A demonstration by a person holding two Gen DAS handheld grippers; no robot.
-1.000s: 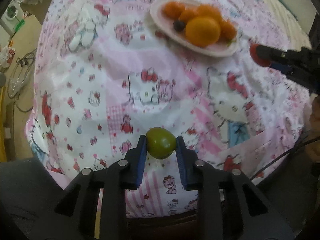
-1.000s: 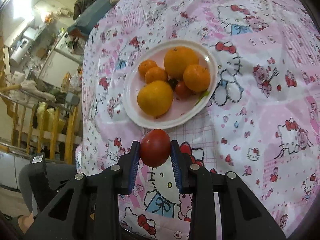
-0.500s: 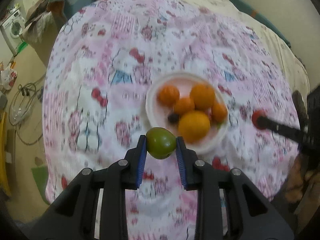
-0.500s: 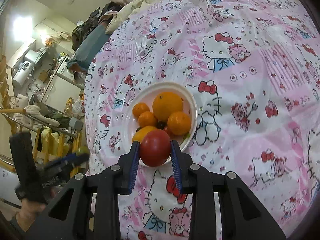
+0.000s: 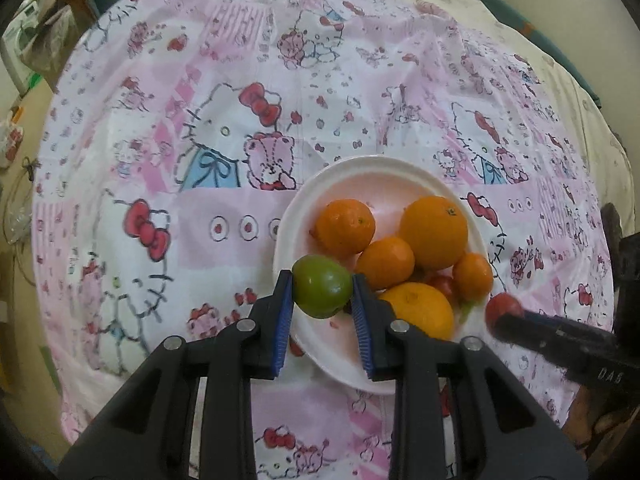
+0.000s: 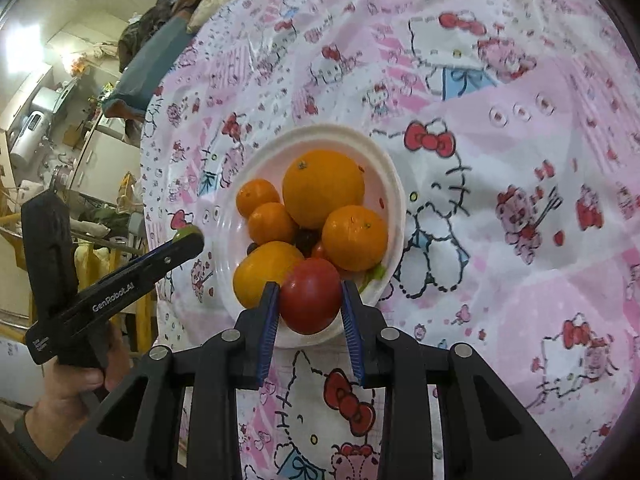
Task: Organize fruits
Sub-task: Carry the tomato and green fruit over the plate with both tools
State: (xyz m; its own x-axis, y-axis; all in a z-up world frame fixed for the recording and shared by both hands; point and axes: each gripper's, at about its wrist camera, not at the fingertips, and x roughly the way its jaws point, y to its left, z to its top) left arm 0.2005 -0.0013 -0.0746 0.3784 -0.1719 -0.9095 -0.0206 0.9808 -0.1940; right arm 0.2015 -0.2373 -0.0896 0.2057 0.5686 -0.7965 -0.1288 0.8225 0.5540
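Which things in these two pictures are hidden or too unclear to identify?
- Small dark fruit on the plate, right wrist view: wedged between oranges, kind unclear.
- Green fruit in the left claw, right wrist view: only a sliver shows above the finger.
- Red fruit in the right claw, left wrist view: blurred, partly covered by the finger.

Looks like we're in somebody's home: cartoon-cat tablecloth (image 6: 500, 80) in the middle, washing machine (image 5: 20, 36) upper left, and cluttered kitchen counters (image 6: 48, 112) with clothes piled at the left edge.
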